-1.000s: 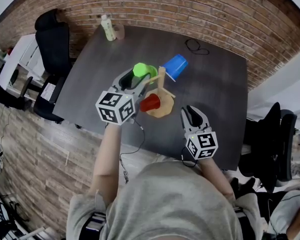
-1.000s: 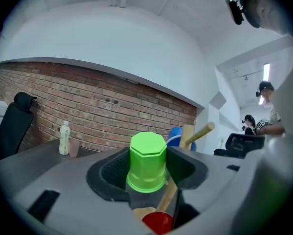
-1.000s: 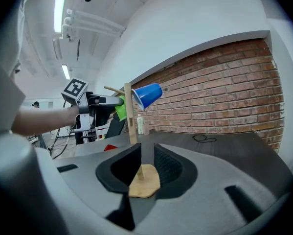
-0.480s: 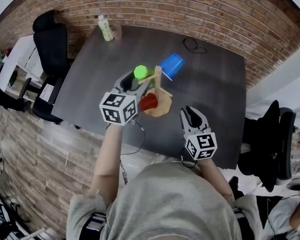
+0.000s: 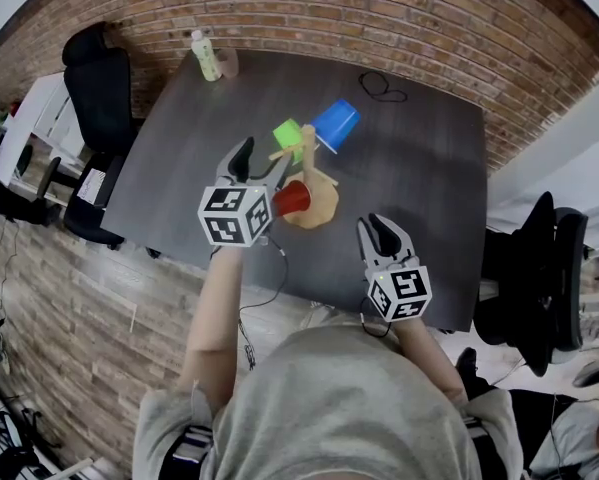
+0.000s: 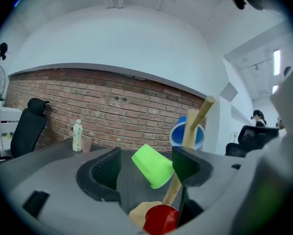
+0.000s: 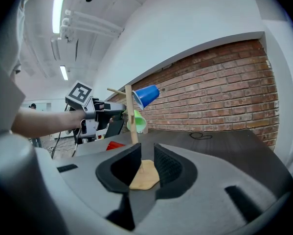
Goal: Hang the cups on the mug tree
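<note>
Head view: green cup [image 5: 287, 134], blue cup [image 5: 334, 125] and red cup [image 5: 292, 198] hang on the mug tree [image 5: 310, 158] on the bench [image 5: 419, 168]. Left hand-held gripper [image 5: 264, 158] is opening, released around the green cup; right hand-held gripper [image 5: 381, 230] stands slightly parted, empty.

Your head view looks steeply down on the table [image 5: 419, 168]; both gripper views, low and close, share the tree [image 5: 309, 154].

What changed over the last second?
The left hand-held gripper let go of the lime-green plastic cup: its jaws are opening, clear of it, and the cup now hangs on the wooden mug tree. Blue plastic cup, red plastic cup and right hand-held gripper stayed put.
</note>
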A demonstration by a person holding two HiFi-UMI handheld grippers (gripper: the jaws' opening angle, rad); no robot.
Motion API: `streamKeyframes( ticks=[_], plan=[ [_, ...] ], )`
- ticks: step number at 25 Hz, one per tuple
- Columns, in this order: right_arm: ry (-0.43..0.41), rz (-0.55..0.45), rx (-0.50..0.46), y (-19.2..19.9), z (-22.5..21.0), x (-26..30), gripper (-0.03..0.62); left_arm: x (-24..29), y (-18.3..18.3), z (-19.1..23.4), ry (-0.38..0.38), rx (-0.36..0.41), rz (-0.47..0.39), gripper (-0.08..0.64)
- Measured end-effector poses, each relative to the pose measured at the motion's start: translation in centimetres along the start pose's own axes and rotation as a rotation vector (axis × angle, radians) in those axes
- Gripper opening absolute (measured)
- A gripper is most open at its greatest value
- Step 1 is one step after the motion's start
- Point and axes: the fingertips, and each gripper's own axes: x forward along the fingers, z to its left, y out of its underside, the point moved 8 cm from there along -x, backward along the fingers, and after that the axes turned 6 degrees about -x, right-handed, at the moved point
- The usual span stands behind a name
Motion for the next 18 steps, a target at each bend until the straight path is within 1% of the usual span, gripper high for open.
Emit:
streamKeyframes(
  ticks=[8, 15, 16, 18],
  plan=[
    [0.002, -0.015, -0.005, 0.1, 0.7, -1.9, 0.081, -2.2, 0.7, -2.2, 0.006, 0.033, -0.004, 0.302],
    [-0.011, -0.044, -0.017, 0.0, 2.3, -4.8, 0.081, -6.2, 2.6, -4.2, -0.037, 0.023, -0.027, 0.298],
    [-0.012, -0.047, -0.018, 0.1, 2.6, -5.4, 0.081, -7.0, 3.0, -4.5, -0.045, 0.014, -0.031, 0.287],
    [-0.016, -0.052, -0.019, 0.3, 3.0, -6.7, 0.080, -8.6, 4.0, -5.2, -0.071, -0.004, -0.044, 0.232]
  ],
)
